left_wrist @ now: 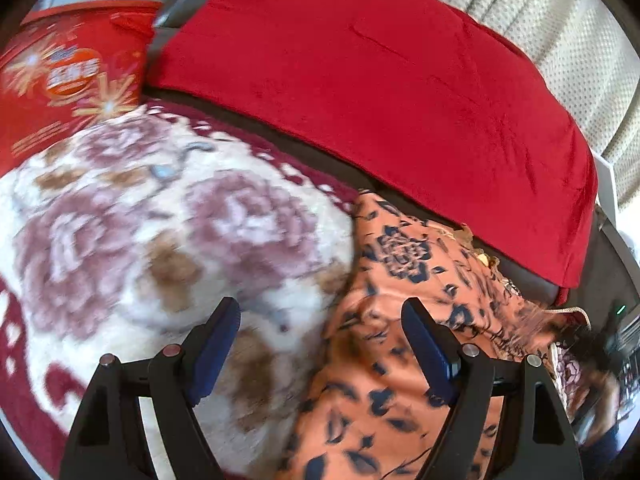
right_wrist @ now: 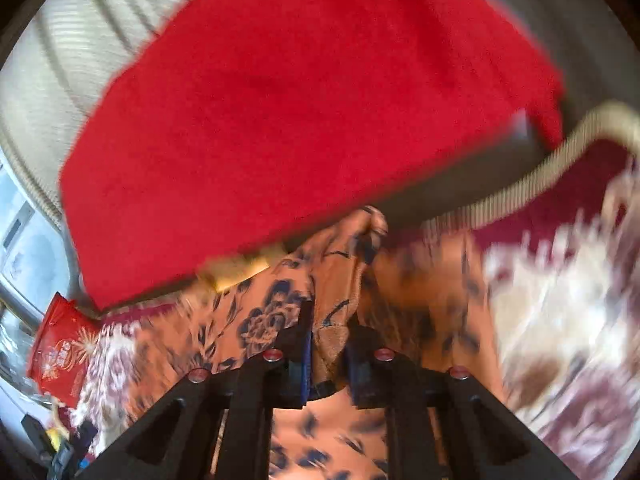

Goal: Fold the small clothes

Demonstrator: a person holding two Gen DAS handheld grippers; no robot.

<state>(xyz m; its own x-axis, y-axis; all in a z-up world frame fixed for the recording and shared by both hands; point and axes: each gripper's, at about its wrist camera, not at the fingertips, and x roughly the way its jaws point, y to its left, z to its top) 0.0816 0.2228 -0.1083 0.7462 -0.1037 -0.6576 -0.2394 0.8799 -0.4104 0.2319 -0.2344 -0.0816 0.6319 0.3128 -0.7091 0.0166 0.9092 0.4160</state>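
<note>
Left wrist: left tongs [left_wrist: 320,344] wide apart, gripping nothing — orange floral garment [left_wrist: 400,392] spread over the floral blanket [left_wrist: 160,232], below the red cushion [left_wrist: 360,80]. Best to catch an edge before lifting.

Right wrist: right tongs [right_wrist: 329,344] clamped on a garment fold — visible only here. Keep tension even.

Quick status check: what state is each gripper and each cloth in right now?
left gripper: open, holding nothing, above the orange garment's edge.
right gripper: shut on a bunched fold of the garment.
orange floral garment: crumpled, not yet folded.
floral blanket: spread flat underneath.
red cloth: lying flat behind.
</note>
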